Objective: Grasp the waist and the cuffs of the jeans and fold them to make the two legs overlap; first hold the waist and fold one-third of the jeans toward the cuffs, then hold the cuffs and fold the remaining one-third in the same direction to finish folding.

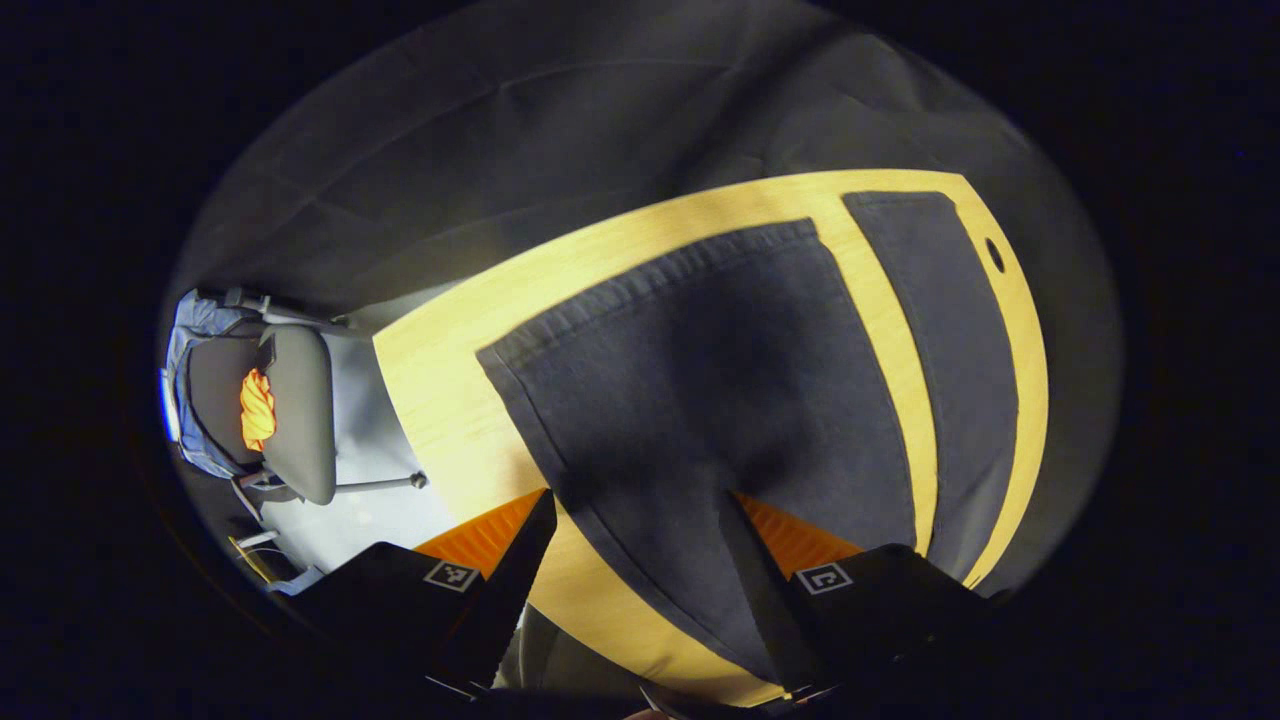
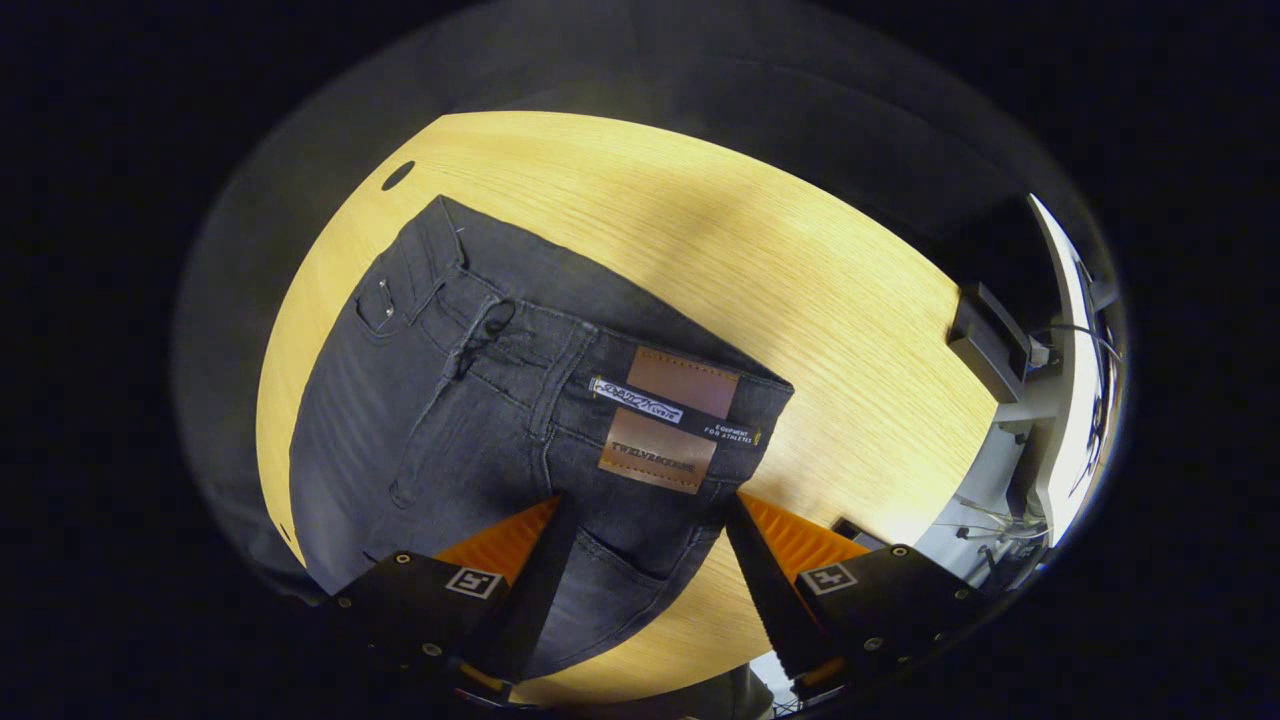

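Jeans (image 2: pixel 470 400) lie flat on the table (image 2: pixel 780 260); both claws, left (image 1: pixel 640 520) and right (image 2: pixel 645 520), hover wide above them.

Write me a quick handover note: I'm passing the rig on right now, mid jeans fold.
Left gripper: open, over a cuff, holding nothing.
Right gripper: open, over the waist, holding nothing.
Jeans: flat on the wooden table, both legs apart with a strip of table between them.
Done: no fold visible yet.
Left: overlap the legs, fold the waist third toward the cuffs, then the cuff third.
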